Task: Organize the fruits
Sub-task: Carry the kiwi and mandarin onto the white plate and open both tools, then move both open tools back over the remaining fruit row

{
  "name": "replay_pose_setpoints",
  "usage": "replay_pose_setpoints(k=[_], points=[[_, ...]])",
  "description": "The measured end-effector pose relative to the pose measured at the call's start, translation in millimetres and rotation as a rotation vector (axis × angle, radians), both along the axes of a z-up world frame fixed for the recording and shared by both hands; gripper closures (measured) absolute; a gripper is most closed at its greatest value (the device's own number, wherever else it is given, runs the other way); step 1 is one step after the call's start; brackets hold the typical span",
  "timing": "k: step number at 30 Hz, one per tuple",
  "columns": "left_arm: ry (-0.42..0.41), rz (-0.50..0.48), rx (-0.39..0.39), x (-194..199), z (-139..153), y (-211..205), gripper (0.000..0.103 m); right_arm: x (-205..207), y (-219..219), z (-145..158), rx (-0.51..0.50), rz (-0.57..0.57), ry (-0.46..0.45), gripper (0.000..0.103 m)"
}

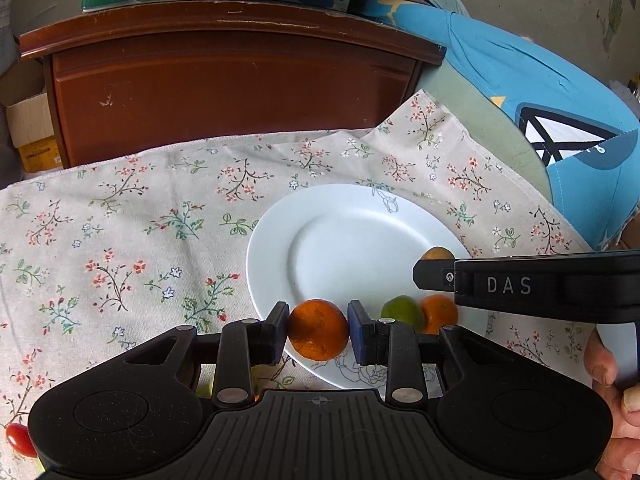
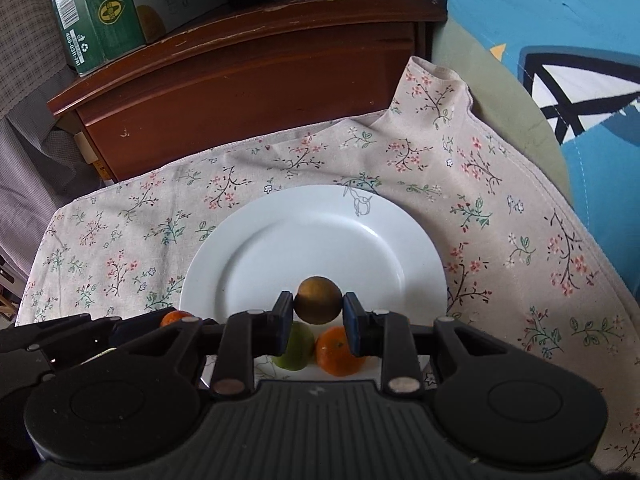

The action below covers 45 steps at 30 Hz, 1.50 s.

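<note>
A white plate (image 1: pixel 352 240) lies on the flowered cloth; it also shows in the right wrist view (image 2: pixel 304 236). My left gripper (image 1: pixel 319 330) is shut on an orange (image 1: pixel 318 330) above the plate's near rim. My right gripper (image 2: pixel 319 312) is shut on a brown round fruit (image 2: pixel 319 299) over the plate; the fruit's top shows in the left wrist view (image 1: pixel 438 253) behind the right gripper's black body (image 1: pixel 540 284). A green lime (image 2: pixel 298 346) and a small orange (image 2: pixel 338 350) lie on the plate's near part, also in the left wrist view: the lime (image 1: pixel 402 312) and the small orange (image 1: pixel 440 314).
A red cherry tomato (image 1: pixel 18 438) lies on the cloth at the near left. A brown wooden cabinet (image 1: pixel 224 84) with boxes on top stands behind the table. A blue cushion (image 1: pixel 560 120) lies at the right. The flowered cloth (image 1: pixel 120 220) is rumpled at the far right corner.
</note>
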<state>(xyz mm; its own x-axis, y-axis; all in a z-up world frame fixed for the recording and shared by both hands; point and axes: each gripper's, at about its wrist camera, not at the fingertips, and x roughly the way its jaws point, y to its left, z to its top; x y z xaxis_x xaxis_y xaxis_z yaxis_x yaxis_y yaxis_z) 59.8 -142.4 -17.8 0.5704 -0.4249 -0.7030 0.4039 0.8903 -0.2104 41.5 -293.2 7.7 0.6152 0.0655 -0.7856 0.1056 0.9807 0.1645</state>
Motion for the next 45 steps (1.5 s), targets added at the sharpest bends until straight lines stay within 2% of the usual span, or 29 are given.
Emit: replay_pose_setpoints(k=[7, 12, 14, 16, 18, 20, 21, 23, 27, 32, 36, 41, 45], points=[[0.010, 0.016, -0.049, 3.8, -1.4, -3.0, 0.074, 8.4, -4.5, -7.9, -0.010, -0.032, 0.020, 0.076], [0.003, 0.015, -0.065, 1.3, 4.4, -2.4, 0.069, 10.7, -8.3, -7.4, -0.004, -0.053, 0.014, 0.073], [-0.012, 0.019, -0.059, -1.8, 10.6, -0.3, 0.047, 10.7, -5.4, -5.4, -0.021, -0.045, 0.006, 0.066], [-0.039, 0.027, -0.044, -6.1, 19.1, 2.0, 0.033, 9.7, -2.7, -3.3, -0.033, -0.039, -0.006, 0.059], [-0.055, 0.038, -0.020, -9.0, 27.7, 4.9, 0.025, 8.1, -0.1, 0.5, -0.037, -0.029, -0.030, 0.055], [-0.058, 0.055, -0.001, -11.4, 34.7, 10.3, 0.015, 6.4, 2.0, 4.8, -0.046, -0.026, -0.052, 0.042], [-0.055, 0.064, 0.010, -12.4, 37.5, 12.8, 0.014, 5.3, 3.3, 6.9, -0.052, -0.022, -0.063, 0.038], [-0.060, 0.070, 0.034, -16.3, 43.2, 18.4, 0.012, 3.9, 7.1, 10.1, -0.073, -0.013, -0.070, 0.032], [-0.089, 0.082, 0.093, -27.6, 54.2, 31.5, 0.011, 0.4, 14.1, 12.7, -0.094, 0.005, -0.075, 0.029], [-0.029, 0.123, 0.102, -33.9, 61.6, 60.5, 0.011, -6.7, 25.0, 11.6, -0.057, 0.052, -0.061, 0.021], [0.043, 0.165, 0.119, -34.4, 61.8, 84.2, 0.011, -13.8, 40.2, 9.9, -0.067, 0.125, -0.034, 0.020], [0.025, 0.211, 0.187, -35.7, 60.3, 102.2, 0.011, -16.5, 51.9, 3.7, -0.059, 0.175, 0.017, 0.020], [0.046, 0.239, 0.194, -34.3, 57.0, 114.2, 0.011, -18.3, 59.6, 2.7, -0.087, 0.207, 0.022, 0.020]])
